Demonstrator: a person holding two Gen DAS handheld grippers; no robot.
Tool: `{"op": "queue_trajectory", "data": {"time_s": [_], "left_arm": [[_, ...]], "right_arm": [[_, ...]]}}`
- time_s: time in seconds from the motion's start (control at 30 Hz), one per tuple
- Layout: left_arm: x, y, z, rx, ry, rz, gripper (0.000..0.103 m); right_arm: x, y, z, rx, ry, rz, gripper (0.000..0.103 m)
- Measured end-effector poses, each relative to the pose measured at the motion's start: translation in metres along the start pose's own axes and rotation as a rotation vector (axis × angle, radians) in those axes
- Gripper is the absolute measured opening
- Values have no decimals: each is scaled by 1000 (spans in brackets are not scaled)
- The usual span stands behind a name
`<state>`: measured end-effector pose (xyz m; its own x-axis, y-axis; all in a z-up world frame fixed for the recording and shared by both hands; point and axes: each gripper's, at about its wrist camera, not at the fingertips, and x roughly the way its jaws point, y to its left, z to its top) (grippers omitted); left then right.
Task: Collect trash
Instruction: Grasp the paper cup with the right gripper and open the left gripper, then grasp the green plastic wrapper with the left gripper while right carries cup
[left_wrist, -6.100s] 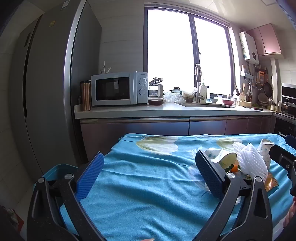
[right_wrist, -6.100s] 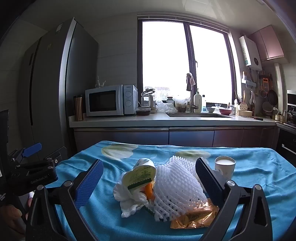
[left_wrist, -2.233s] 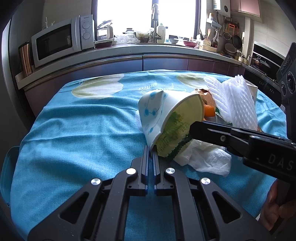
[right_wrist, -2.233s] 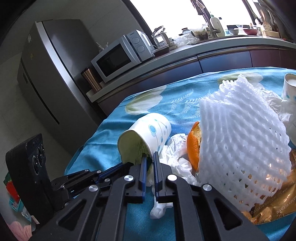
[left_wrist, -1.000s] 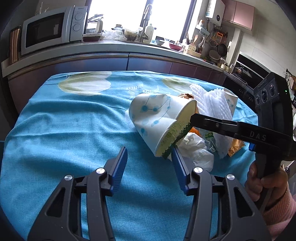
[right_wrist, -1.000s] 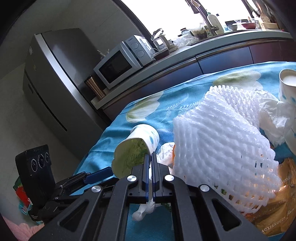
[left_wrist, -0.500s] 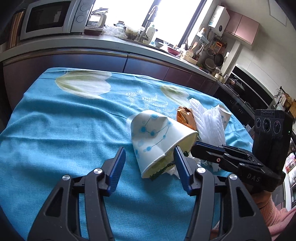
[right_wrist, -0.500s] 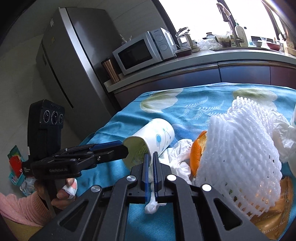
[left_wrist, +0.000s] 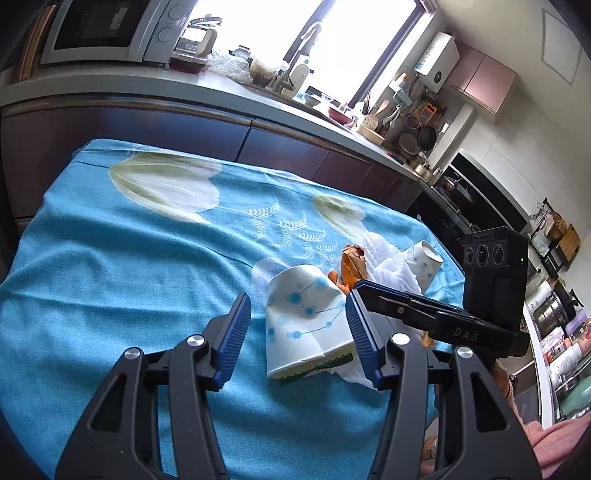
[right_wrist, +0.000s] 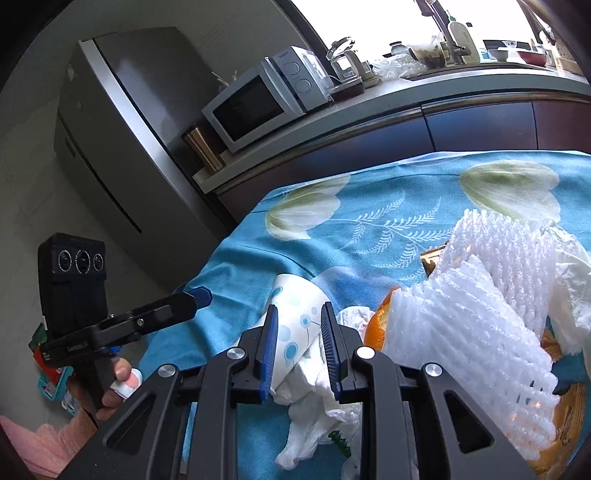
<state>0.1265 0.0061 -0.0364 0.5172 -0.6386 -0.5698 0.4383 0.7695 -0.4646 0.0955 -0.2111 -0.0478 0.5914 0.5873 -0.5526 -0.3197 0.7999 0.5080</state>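
**Cup lies between the left jaws as the right gripper lets go**

On the blue tablecloth (left_wrist: 110, 266), the paper cup (left_wrist: 306, 325) lies on its side at the near edge of a trash heap: foam net (right_wrist: 476, 332), orange peel (right_wrist: 380, 317), crumpled tissue (right_wrist: 314, 398) and a gold wrapper (left_wrist: 352, 258). Its long axis runs roughly along the left gripper's (left_wrist: 299, 332) pointing line, mouth towards the camera, base away. That gripper stands about half open, with the cup between its blue pads; the right-hand pad is just beside the cup wall, and the left-hand pad stands clear, so nothing is gripped. The right gripper (right_wrist: 297, 345), coming in from the heap side, has just been opening; its narrow gap frames the cup and tissue, but the pads press neither. I judge the left hand nearer and better lined up to close across the cup.
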Motion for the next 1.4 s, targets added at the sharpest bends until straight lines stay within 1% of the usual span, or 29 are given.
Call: {"op": "queue_trajectory", "data": {"time_s": [0.03, 0.1, 0.13, 0.2, 0.27, 0.33, 0.43, 0.47, 0.53, 0.57, 0.6, 0.67, 0.77, 0.83, 0.87, 0.9, 0.97, 1.0, 1.07, 1.1, 1.13, 1.17, 1.2, 1.23, 1.27, 1.3, 1.33, 1.37, 1.4], "left_arm": [[6, 2, 2, -9, 25, 4, 45], [20, 8, 3, -30, 75, -10, 39], [27, 11, 3, -46, 102, -24, 35], [40, 16, 0, -69, 145, -53, 31], [48, 17, -2, -69, 168, -43, 30], [51, 20, -4, -82, 172, -51, 30], [50, 21, -4, -75, 169, -45, 30], [50, 21, -5, -74, 171, -45, 30], [50, 21, -6, -68, 176, -41, 30], [51, 22, -6, -71, 179, -44, 30], [52, 24, -7, -77, 182, -52, 30], [55, 25, -7, -80, 182, -60, 31], [56, 24, -8, -76, 180, -59, 30], [52, 24, -9, -70, 172, -48, 30], [51, 25, -9, -68, 169, -49, 30], [49, 26, -10, -73, 165, -55, 30], [41, 25, -11, -68, 132, -51, 30], [36, 23, -12, -57, 116, -37, 30], [23, 19, -12, -36, 69, -9, 36], [16, 18, -14, -23, 50, -7, 36], [10, 16, -16, -14, 33, -3, 41], [4, 15, -17, -10, 23, -10, 45], [1, 14, -19, -6, 16, -17, 48], [-2, 13, -21, -1, 11, -17, 50], [-4, 12, -23, 3, 8, -18, 51], [-6, 12, -25, 7, 7, -20, 53], [-6, 11, -26, 9, 5, -20, 56], [-7, 11, -27, 10, 5, -21, 59], [-7, 12, -29, 11, 7, -21, 59]], "right_arm": [[3, 0, 0, 4, 3, -4, 23], [6, -3, -1, 28, 5, 14, 23], [6, -4, -1, 42, 4, 32, 23], [7, -6, 0, 68, 12, 72, 23], [9, -4, 1, 70, 23, 92, 27], [10, -2, 2, 66, 37, 86, 28], [6, 3, 3, 59, 47, 83, 37], [4, 5, 2, 54, 57, 80, 39], [5, 10, -1, 33, 89, 46, 41], [8, 11, -2, 25, 109, 31, 48], [11, 11, -3, 26, 123, 24, 53], [18, 11, -1, 35, 139, 10, 53], [27, 10, 4, 55, 160, 38, 54], [31, 7, 6, 61, 164, 33, 38], [31, 6, 7, 61, 161, 40, 33], [30, 4, 6, 64, 152, 55, 32], [23, 5, 5, 62, 105, 83, 32], [19, 6, 3, 57, 85, 86, 32], [9, 13, 2, 25, 15, 77, 31], [3, 18, 2, -2, -32, 54, 31], [-4, 24, 2, -36, -86, 24, 31], [-9, 28, 2, -55, -131, 20, 31], [-14, 32, 2, -67, -171, 23, 31], [-17, 37, 2, -92, -204, 1, 31], [-19, 45, 1, -135, -240, -44, 31], [-20, 49, 1, -155, -253, -44, 31], [-20, 50, 1, -148, -254, -16, 31], [-21, 53, 1, -148, -270, -10, 31], [-22, 56, 1, -164, -285, -12, 31]]}}
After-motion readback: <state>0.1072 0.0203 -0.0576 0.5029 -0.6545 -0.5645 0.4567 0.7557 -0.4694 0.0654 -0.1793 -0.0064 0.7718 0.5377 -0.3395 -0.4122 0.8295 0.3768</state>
